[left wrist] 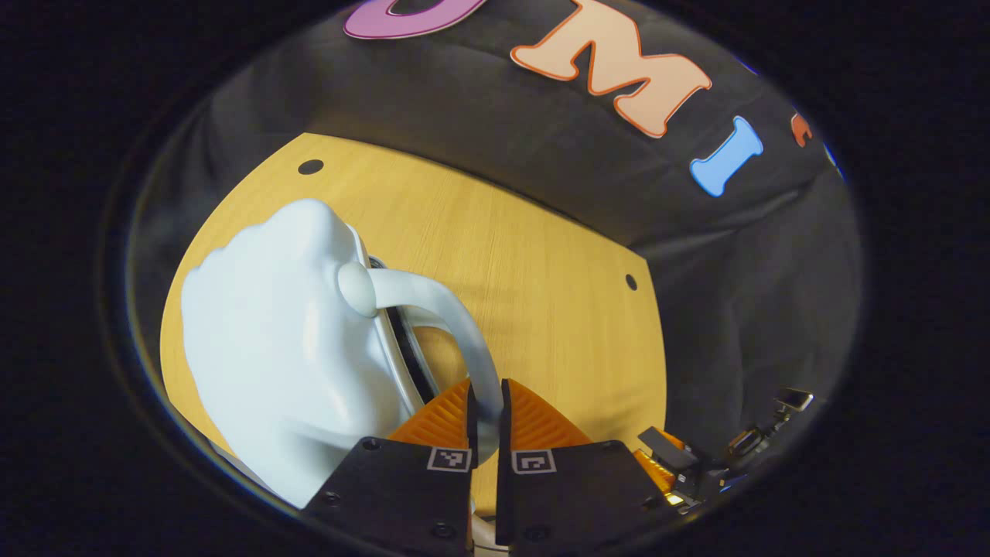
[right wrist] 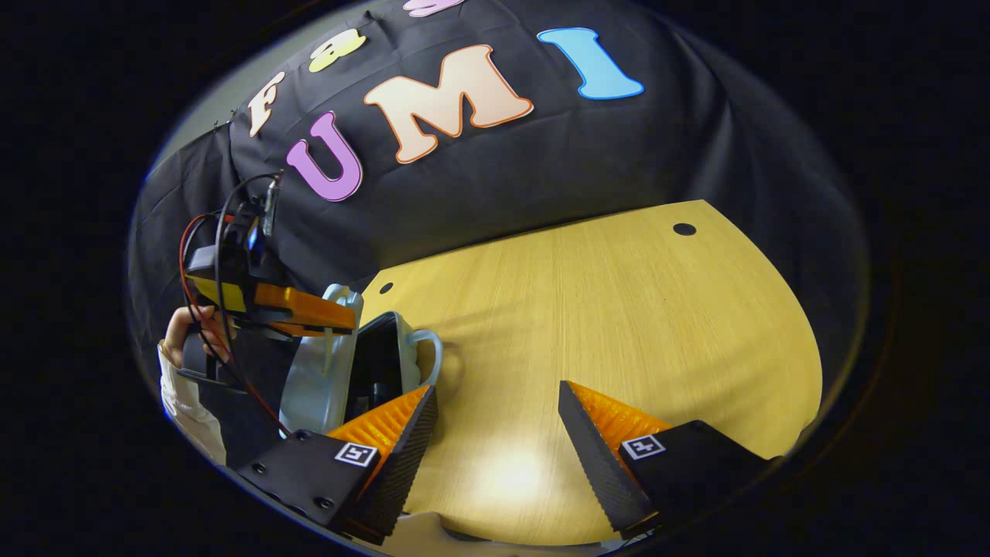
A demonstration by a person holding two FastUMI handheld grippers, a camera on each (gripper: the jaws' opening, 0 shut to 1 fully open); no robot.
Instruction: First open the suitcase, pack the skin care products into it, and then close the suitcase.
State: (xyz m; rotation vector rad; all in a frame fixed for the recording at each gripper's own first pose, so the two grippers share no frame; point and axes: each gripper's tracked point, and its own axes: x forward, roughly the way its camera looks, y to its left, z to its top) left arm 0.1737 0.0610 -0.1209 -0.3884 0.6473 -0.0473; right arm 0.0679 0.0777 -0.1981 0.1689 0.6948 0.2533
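the left tool (left wrist: 486,414) is closed tight on the thin curved handle (left wrist: 456,325) of the pale blue suitcase (left wrist: 286,348), both fingers pressing on it. in the right gripper view the same left tool (right wrist: 329,316) shows at far left, held by a hand (right wrist: 186,329) in a white sleeve, gripping the top of the suitcase (right wrist: 317,379), which stands upright near the left edge of the wooden worktop (right wrist: 619,309). the case appears part open, a dark gap showing between its two shells. the right tool (right wrist: 499,433) hangs wide open over bare worktop just right of the case, with nothing between its fingers.

no skin care products can be made out here, so packing looks not yet begun.

risks, as a judgement: the handle is slim and smooth, so it could slide through the grip if the lid is swung quickly. the case stands close to the worktop's left edge, and a pull that way could tip it off. with the right tool not bracing the lower shell, the whole case may lift or twist instead of opening.
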